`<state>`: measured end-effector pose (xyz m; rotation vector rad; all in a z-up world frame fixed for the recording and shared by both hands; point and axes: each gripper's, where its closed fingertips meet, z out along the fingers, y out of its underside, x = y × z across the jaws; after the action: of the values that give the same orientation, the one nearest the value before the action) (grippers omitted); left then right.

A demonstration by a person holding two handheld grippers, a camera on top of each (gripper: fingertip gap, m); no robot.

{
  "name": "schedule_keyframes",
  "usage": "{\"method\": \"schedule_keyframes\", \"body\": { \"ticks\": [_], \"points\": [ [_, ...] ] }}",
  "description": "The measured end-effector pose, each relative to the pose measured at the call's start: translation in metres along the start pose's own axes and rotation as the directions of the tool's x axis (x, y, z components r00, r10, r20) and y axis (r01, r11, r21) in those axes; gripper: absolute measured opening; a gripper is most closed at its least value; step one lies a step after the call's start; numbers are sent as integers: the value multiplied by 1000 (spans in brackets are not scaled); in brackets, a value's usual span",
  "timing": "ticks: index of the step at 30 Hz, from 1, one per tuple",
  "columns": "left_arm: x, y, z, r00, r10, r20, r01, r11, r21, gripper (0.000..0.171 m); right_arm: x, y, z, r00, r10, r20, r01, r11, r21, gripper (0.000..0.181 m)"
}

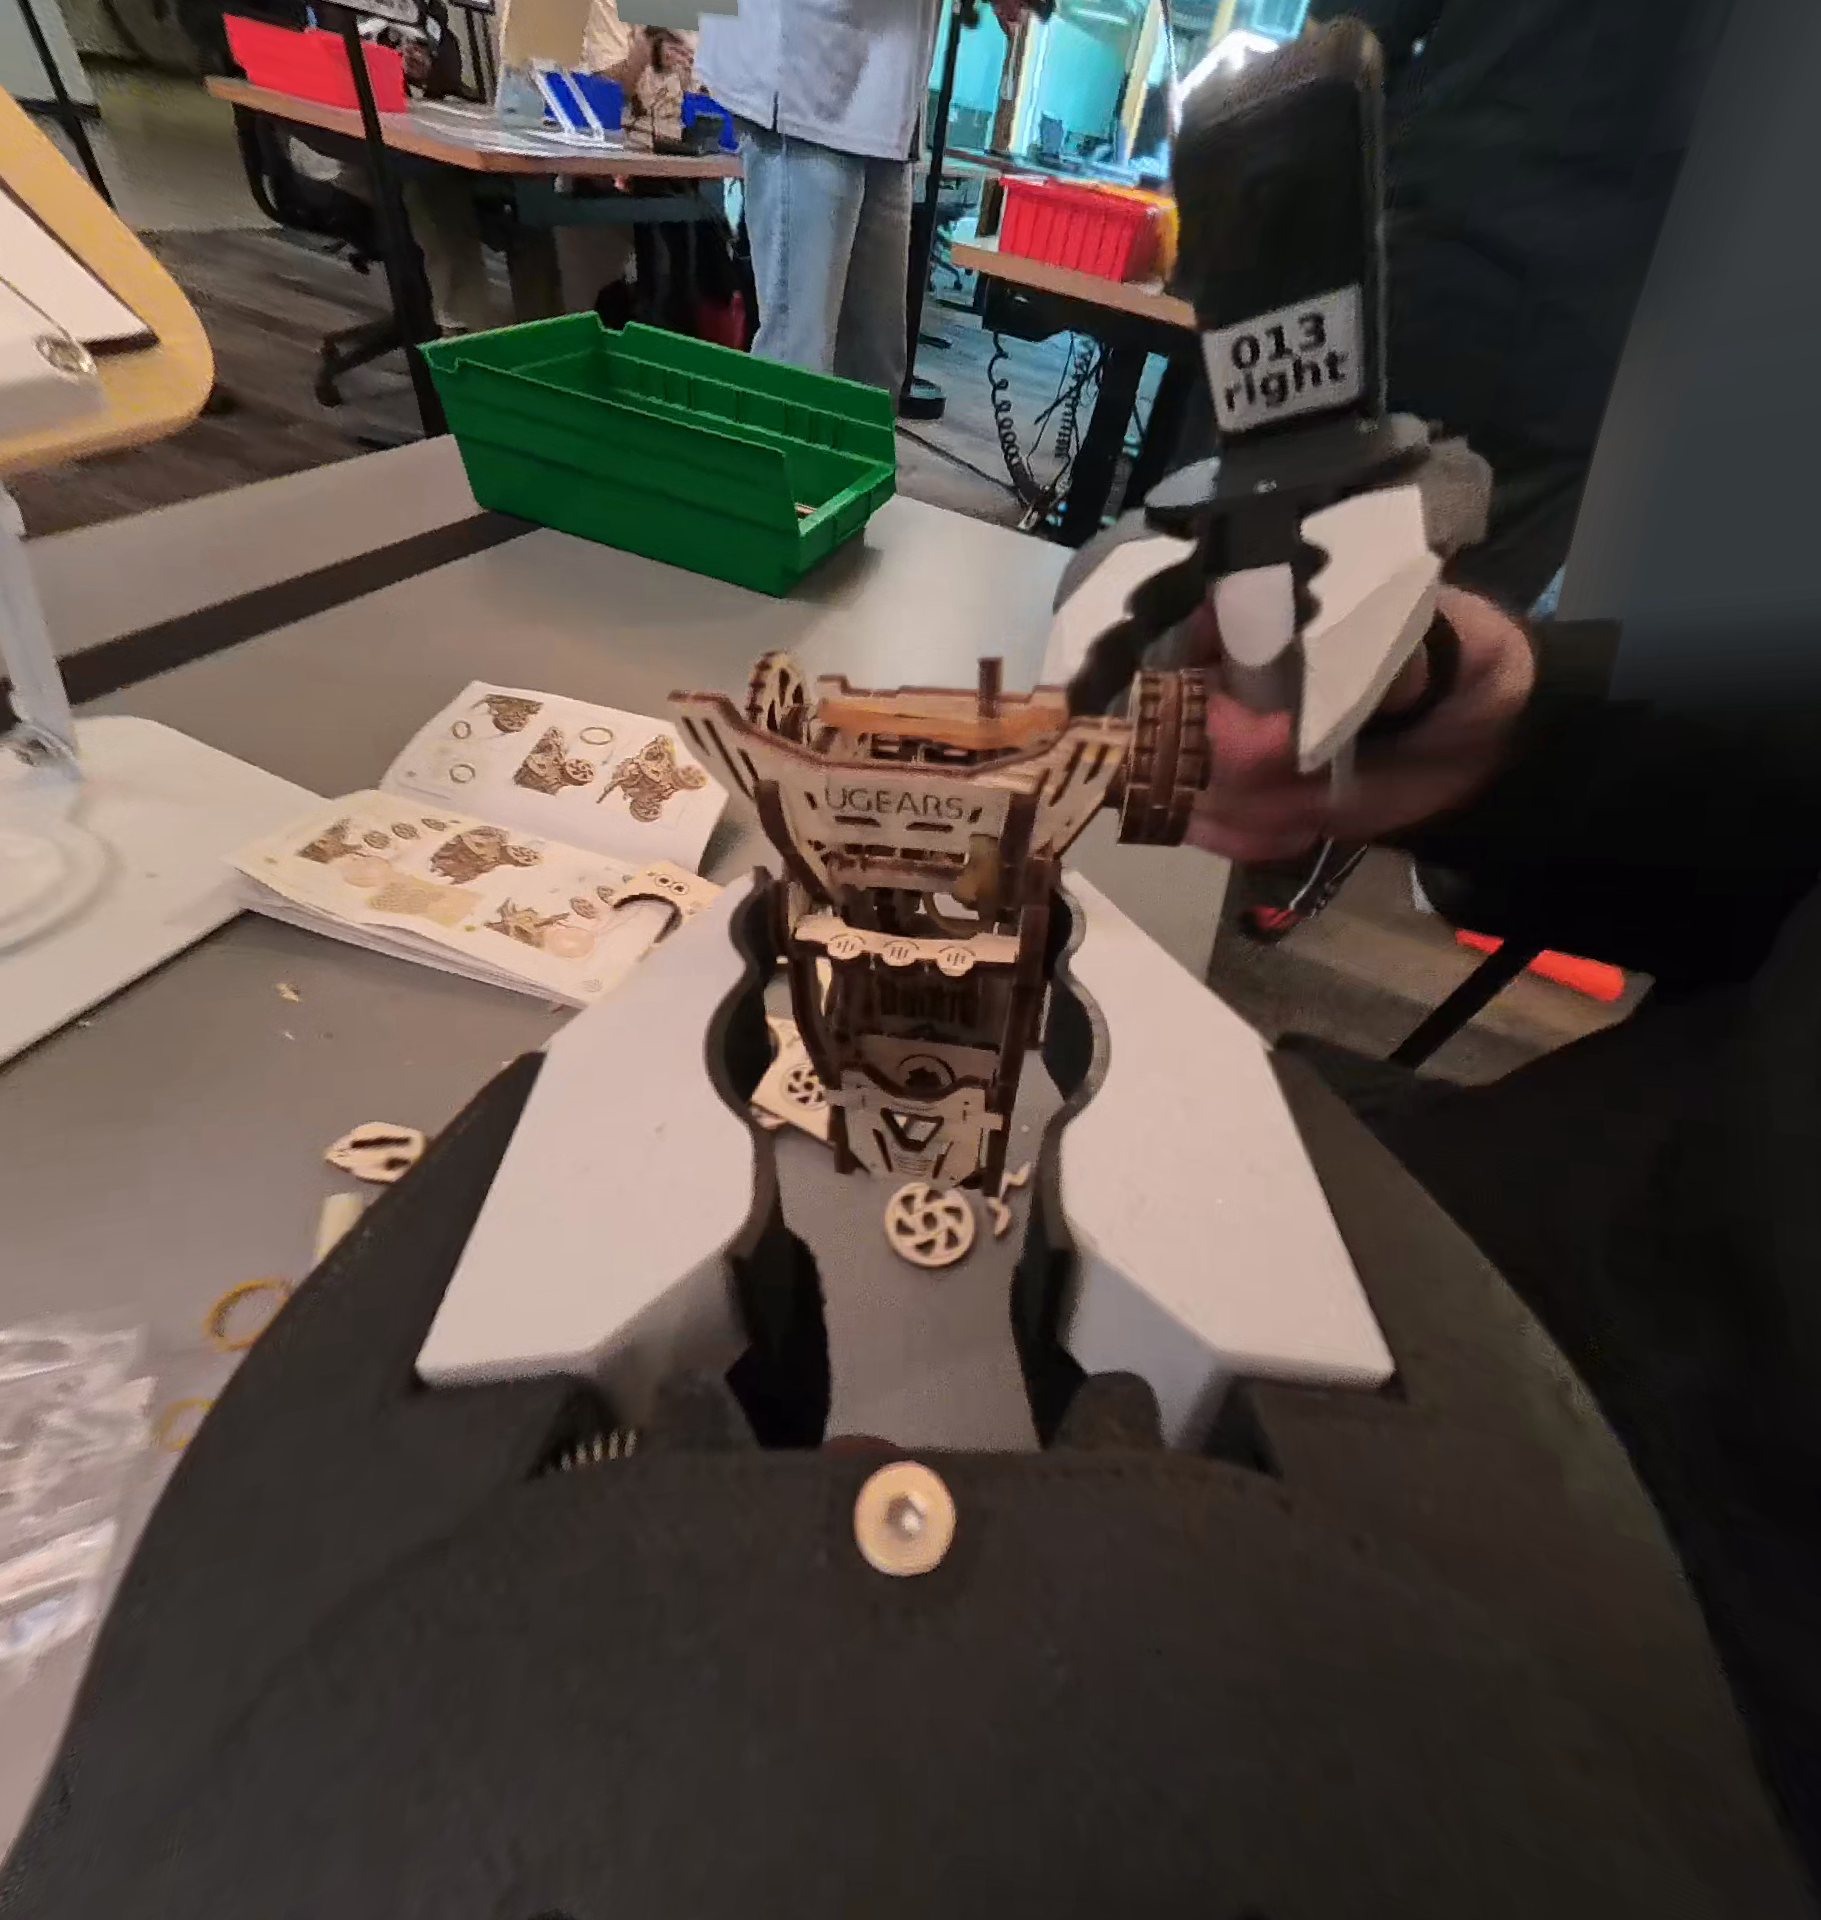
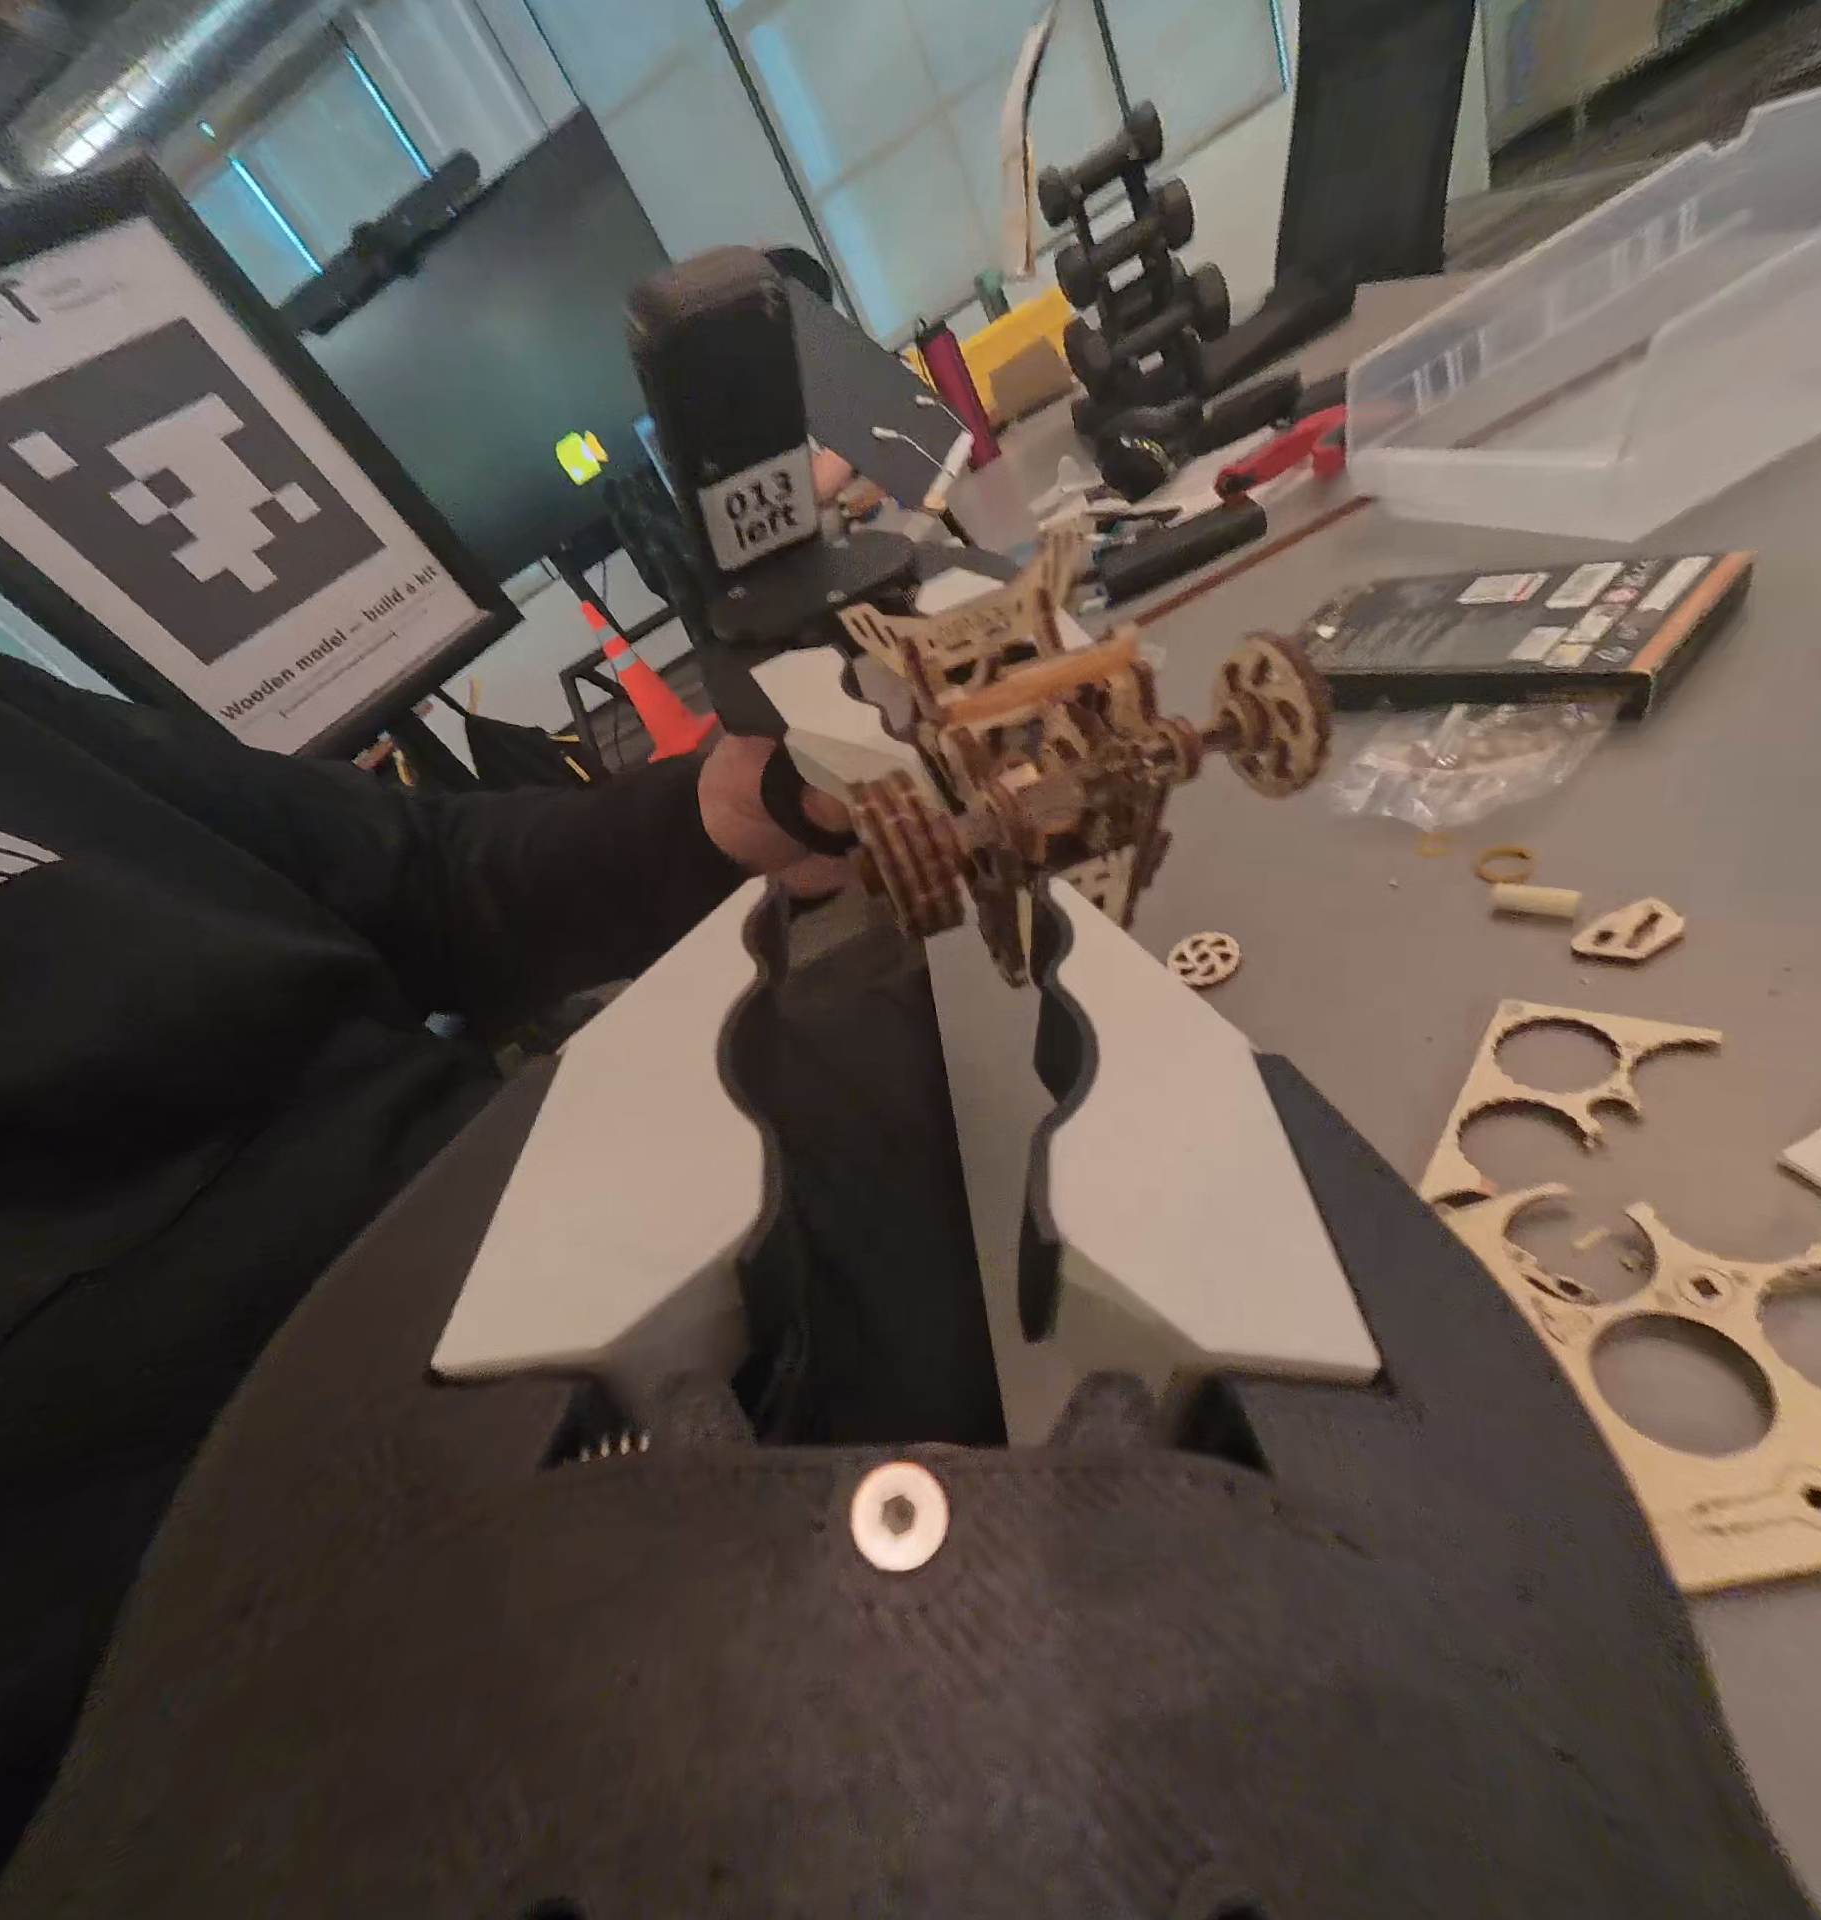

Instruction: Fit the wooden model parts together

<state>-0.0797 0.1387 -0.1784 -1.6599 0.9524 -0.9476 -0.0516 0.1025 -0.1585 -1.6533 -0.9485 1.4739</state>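
loose bits: rubber bands, small flat piece and instruction booklet lie on the table at left; easy to sweep off if the left gripper drops low
spare wheel: small disc on the table right under the model; could get knocked away or pressed on
wooden model: wooden model held off the table, upright, lower body between the left fingers
left gripper: left gripper fingers clamped on the model's frame; thin laser-cut slats, too hard a squeeze may crack them, too light and the model twists
side wheel: stacked wheel on the model's axle, just at the right gripper's tips; off-axis push risks a bent axle or popped joint
right gripper: right gripper fingers apart, nothing held; the right-hand fingertip sits against the model's underside, may snag
far wheel: spoked wheel sticks out unsupported; likely to hit something if the model swings
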Motion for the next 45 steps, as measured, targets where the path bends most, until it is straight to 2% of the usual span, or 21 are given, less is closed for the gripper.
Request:
{"method": "schedule_keyframes", "body": {
  "ticks": [5, 9, 12, 16, 18, 19, 22, 25, 27, 28, 30, 33, 36, 41, 45],
  "points": [
    [-6, 0, -16, 967, 254, 24, -254, 967, -32, 48, 13, -7, -19, 996, -53, -75, 54, 998, 9, 41],
    [6, 9, -12, 876, 483, -4, -479, 867, -141, 47, 24, -18, -20, 994, -38, -104, 45, 996, 71, 52],
    [20, 5, -7, 800, 600, -22, -597, 790, -142, 48, 28, -17, -13, 991, -77, -107, 83, 995, 52, 56],
    [27, 7, 1, 700, 713, -33, -706, 684, -185, 48, 15, -18, -7, 969, -235, -73, 237, 971, 23, 53],
    [30, 4, 4, 682, 730, -29, -723, 669, -174, 48, 17, -15, -7, 951, -294, -95, 293, 956, -27, 48],
    [31, 0, 5, 676, 736, -21, -729, 664, -165, 48, 17, -11, -7, 943, -320, -94, 316, 947, -58, 39],
    [32, -3, 11, 645, 764, -21, -756, 634, -166, 48, 19, -11, -13, 932, -343, -119, 336, 939, -76, 41],
    [31, -4, 18, 637, 771, -15, -763, 627, -156, 48, 26, -19, -28, 949, -278, -147, 280, 960, -11, 51],
    [29, 2, 25, 638, 769, -29, -762, 626, -164, 48, 32, -16, -37, 956, -247, -160, 248, 969, -13, 56],
    [25, 4, 29, 655, 755, -18, -746, 643, -174, 48, 34, -14, -42, 951, -256, -171, 255, 967, -28, 65],
    [23, 4, 38, 711, 703, -18, -696, 699, -166, 48, 29, -6, -45, 916, -366, -166, 353, 930, -101, 83],
    [26, 1, 49, 761, 647, -40, -646, 752, -130, 48, 35, 15, -45, 813, -548, -199, 481, 823, -303, 115],
    [32, -3, 57, 782, 619, -71, -623, 776, -98, 48, 37, 22, -47, 743, -641, -194, 546, 748, -378, 98],
    [35, -5, 66, 790, 607, -80, -613, 785, -89, 48, 38, 23, -56, 734, -650, -198, 548, 738, -393, 93],
    [39, -8, 69, 788, 610, -84, -616, 784, -79, 48, 36, 23, -61, 756, -626, -194, 532, 759, -376, 91]
  ]
}}
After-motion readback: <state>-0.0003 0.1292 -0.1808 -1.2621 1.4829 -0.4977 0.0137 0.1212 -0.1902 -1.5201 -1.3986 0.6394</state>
